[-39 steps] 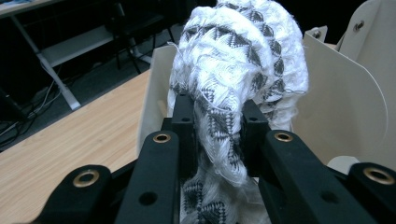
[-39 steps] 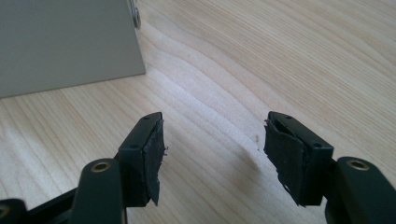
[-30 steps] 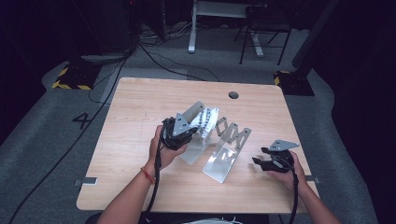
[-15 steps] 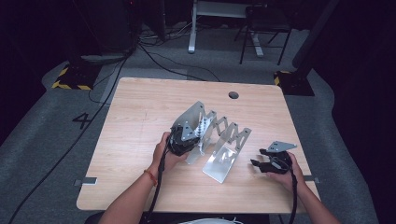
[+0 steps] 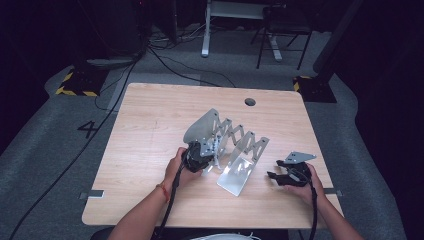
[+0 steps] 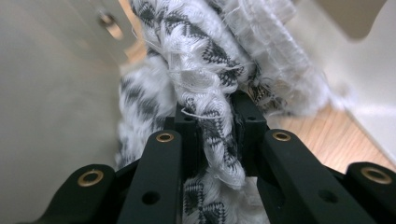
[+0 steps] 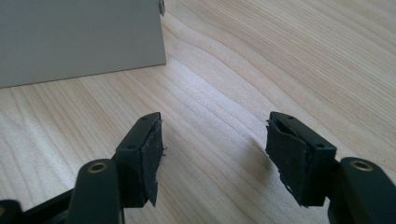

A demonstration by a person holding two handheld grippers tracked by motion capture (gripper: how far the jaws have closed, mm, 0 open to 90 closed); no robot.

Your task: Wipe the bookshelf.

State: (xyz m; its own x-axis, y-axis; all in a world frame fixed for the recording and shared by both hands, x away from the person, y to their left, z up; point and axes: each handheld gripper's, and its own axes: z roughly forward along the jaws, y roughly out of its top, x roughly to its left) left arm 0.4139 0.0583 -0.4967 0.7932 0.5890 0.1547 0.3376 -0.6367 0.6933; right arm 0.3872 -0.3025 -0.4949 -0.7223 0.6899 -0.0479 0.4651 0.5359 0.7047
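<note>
The left gripper (image 6: pixel 212 126) is clenched on a black-and-white woven cloth (image 6: pixel 201 70), its jaws pinching the bunched fabric between the metal plates of the folding rack (image 5: pixel 235 145). Since a second ago it has sunk lower into the rack. At four o'clock from the rack, the right gripper (image 5: pixel 280 176) rests released, jaws apart over bare table (image 7: pixel 280 56), unmoved.
</note>
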